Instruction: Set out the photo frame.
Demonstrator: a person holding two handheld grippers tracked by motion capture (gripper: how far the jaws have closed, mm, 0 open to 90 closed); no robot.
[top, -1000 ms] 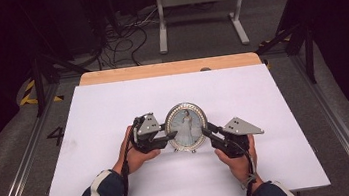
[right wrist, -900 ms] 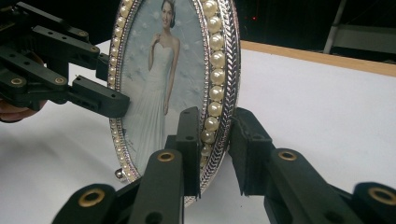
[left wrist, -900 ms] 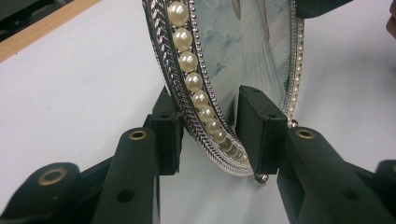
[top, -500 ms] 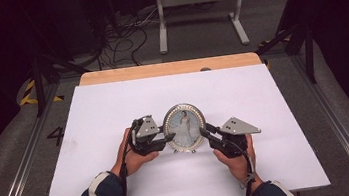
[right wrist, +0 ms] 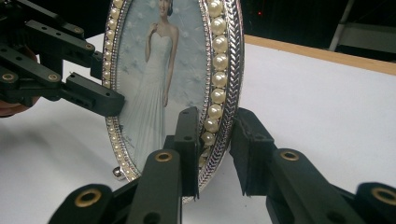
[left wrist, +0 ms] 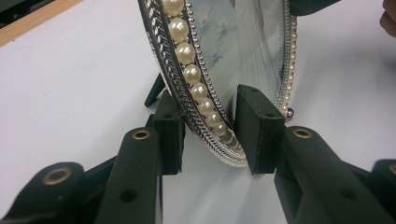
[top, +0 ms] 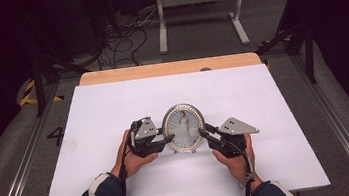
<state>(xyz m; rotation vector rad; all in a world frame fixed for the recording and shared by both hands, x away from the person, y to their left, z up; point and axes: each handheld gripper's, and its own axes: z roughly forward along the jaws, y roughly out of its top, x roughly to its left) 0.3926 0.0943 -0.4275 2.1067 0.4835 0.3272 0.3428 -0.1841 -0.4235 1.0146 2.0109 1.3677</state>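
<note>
An oval silver picture frame (top: 183,128) edged with a ring of pearl beads stands upright near the middle of the white table top (top: 113,105), held between your two hands. It shows a photograph of a person in a long white dress on pale blue.

Your left gripper (top: 170,139) comes in from the frame's left side. In the left gripper view, its two black jaws stand on either side of the frame's lower rim (left wrist: 205,107), one behind it and one in front of the glass. They are set narrow, yet a sliver of space shows on each side of the rim, so I cannot tell whether the pads press on it. A thin black stand leg (left wrist: 154,91) props the frame from behind.

Your right gripper (top: 203,134) comes in from the frame's right side. In the right gripper view, its front jaw lies against the pearl edge (right wrist: 215,93) and its back jaw stands just behind the rim with a narrow gap; a firm grip cannot be confirmed. Your left gripper (right wrist: 109,100) shows across the frame there.
</note>
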